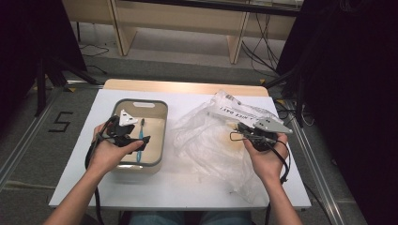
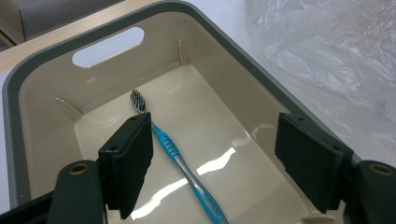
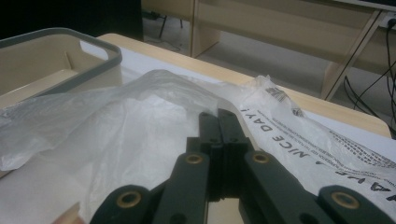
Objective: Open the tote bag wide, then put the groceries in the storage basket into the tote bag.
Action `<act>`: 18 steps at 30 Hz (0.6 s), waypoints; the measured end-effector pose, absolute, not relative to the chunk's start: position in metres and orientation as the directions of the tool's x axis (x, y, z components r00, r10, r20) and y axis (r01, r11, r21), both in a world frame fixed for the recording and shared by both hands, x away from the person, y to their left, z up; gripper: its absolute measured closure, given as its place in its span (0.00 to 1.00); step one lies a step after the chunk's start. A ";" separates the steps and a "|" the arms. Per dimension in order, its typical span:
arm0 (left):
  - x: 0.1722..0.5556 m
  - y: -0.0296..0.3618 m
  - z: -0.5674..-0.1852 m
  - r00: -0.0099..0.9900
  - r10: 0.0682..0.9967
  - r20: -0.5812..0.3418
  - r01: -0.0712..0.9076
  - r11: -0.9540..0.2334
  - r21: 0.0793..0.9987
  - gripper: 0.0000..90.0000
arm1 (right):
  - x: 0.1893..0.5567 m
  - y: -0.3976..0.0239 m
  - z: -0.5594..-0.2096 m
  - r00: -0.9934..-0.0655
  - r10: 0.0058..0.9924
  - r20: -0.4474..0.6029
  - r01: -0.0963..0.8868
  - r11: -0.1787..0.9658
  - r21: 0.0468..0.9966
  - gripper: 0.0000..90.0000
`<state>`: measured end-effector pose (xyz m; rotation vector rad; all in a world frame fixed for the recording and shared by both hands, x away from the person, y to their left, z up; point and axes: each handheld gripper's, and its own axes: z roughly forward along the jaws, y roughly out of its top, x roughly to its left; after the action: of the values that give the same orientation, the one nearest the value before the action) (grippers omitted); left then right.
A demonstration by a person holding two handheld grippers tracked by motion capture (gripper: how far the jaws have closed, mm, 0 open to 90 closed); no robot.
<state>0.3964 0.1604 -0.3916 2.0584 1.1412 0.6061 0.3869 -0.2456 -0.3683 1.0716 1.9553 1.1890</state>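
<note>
Beyond the far edge of my white-topped table with its pale wooden rim [image 1: 187, 87], light wooden furniture with upright panel legs [image 1: 123, 28] runs across the top of the high view, standing on a grey carpeted floor [image 1: 155, 70]. Black cables [image 1: 263, 44] trail over that floor at the upper right, and more loop at the upper left near a dark stand. Silver metal rails [image 1: 23, 140] frame the floor at the left and right edges. A black figure five marking [image 1: 60, 122] lies on the carpet at middle left. Both upper corners fall into deep shadow, while light glares on the tabletop.
</note>
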 end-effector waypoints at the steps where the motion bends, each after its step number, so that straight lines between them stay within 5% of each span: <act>1: 0.397 0.160 -0.393 0.501 0.863 0.063 0.540 -0.368 0.757 0.31 | 0.387 -0.245 -0.368 -0.490 0.868 -0.084 0.324 0.271 0.906 1.00; 18: 0.414 0.161 -0.399 0.472 0.881 0.029 0.603 -0.347 0.718 0.36 | 0.387 -0.246 -0.370 -0.491 0.867 -0.079 0.330 0.269 0.905 1.00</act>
<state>0.4138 0.1609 -0.3990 2.0756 1.2261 0.5550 0.3869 -0.2463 -0.3696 1.0768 1.9591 1.1904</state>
